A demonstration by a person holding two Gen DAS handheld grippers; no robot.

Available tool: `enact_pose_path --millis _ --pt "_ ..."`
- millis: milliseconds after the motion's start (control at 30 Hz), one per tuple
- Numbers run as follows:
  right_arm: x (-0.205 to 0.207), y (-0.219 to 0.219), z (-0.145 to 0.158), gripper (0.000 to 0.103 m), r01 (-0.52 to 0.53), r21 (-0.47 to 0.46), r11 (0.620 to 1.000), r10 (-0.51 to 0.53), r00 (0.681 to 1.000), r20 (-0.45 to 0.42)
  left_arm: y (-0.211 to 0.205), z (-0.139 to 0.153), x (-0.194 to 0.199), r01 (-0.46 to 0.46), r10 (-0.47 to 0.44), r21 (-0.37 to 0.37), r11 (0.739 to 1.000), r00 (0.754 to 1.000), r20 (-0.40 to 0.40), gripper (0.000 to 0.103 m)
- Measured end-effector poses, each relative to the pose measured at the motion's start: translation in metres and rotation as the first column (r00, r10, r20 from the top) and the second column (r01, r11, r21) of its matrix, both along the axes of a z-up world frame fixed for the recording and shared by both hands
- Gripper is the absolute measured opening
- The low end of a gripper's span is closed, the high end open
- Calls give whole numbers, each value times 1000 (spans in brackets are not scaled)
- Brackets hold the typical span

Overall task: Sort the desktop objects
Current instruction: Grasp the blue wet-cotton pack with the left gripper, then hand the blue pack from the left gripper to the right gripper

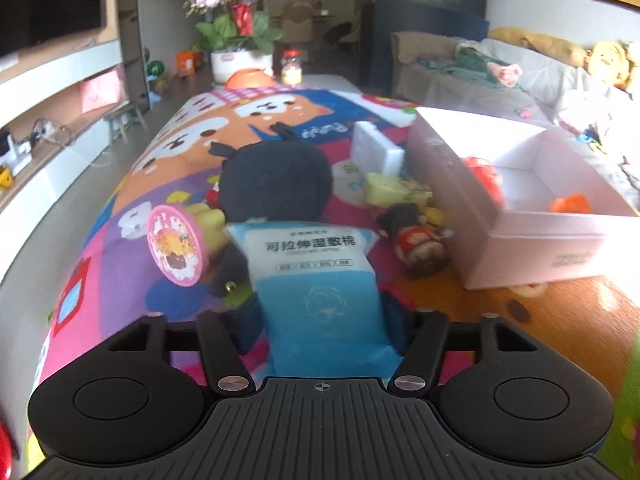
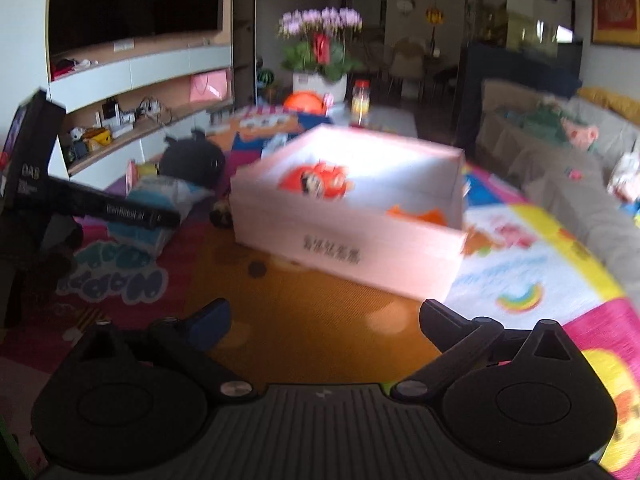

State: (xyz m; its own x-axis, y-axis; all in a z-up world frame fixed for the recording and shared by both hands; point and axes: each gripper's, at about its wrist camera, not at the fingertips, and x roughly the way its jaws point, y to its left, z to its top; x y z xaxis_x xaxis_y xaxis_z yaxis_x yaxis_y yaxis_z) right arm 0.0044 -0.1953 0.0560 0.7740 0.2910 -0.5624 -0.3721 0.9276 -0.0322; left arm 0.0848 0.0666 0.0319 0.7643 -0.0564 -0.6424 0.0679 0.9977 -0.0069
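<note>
We are holding the soft blue-and-white wipes packet (image 1: pixel 316 280) in our left tongs (image 1: pixel 320 332), pinching it, just beside the big pink cardboard box (image 1: pixel 520 216). Two red and orange toys are lying inside the box; more toys are waiting beside it. Our right tongs (image 2: pixel 320 320) are spread wide, holding nothing.

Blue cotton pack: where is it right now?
Left wrist view, centre: the blue pack sits clamped in the left gripper, just before the black plush, left of the white box.
</note>
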Motion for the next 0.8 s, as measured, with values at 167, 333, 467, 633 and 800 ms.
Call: enact_pose_path --millis 167,333,467,633,800 --pt "-7 -18 27 101 79 17 997 -81 989 121 -37 10 -44 204 -205 -66 977 979 0 60" --pt "5 -22 56 101 132 95 987 -143 983 119 -88 15 -60 372 -374 -119 920 927 12 71" --pt "1 -30 96 103 189 158 969 -219 953 208 -86 34 -77 419 -409 -113 901 907 104 94" --pt "16 -61 130 103 249 364 898 -309 944 117 -38 41 -76 283 -275 -45 958 951 141 97" --pt "52 -22 64 103 175 277 945 -106 963 -248 22 27 -50 52 -48 -30 998 993 112 97"
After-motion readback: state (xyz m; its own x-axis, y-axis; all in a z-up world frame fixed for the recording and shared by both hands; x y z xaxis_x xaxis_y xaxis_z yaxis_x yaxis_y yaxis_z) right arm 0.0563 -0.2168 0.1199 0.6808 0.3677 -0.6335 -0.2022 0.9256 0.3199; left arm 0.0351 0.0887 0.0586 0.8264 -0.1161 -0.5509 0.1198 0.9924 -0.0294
